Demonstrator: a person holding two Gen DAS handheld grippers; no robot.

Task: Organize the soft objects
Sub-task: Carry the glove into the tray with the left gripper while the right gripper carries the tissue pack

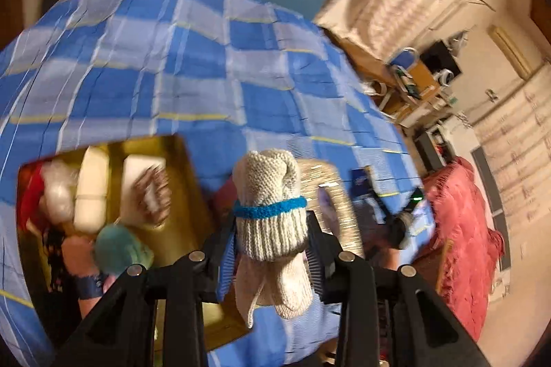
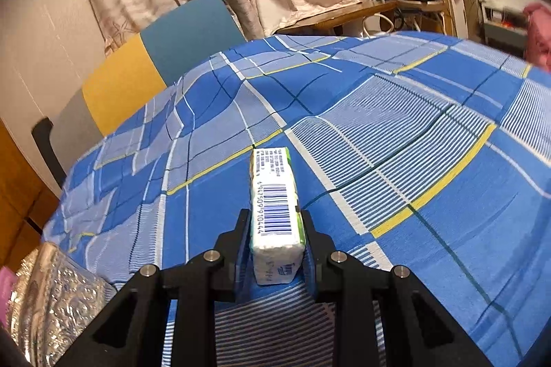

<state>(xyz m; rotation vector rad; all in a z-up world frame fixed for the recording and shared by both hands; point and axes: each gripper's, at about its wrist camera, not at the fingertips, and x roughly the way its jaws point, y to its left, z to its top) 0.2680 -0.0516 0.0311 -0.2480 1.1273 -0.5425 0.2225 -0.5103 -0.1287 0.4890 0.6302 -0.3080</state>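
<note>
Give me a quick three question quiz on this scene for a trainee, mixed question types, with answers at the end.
1. True or false: the left hand-held gripper is shut on a cream knitted sock bundle with a blue band.
2. The right hand-held gripper holds: A) a barcoded white tissue pack B) a red towel C) nothing.
3. Fill in: soft items already lie in the ___ box.

Key: 1 true; 2 A; 3 yellow.
</note>
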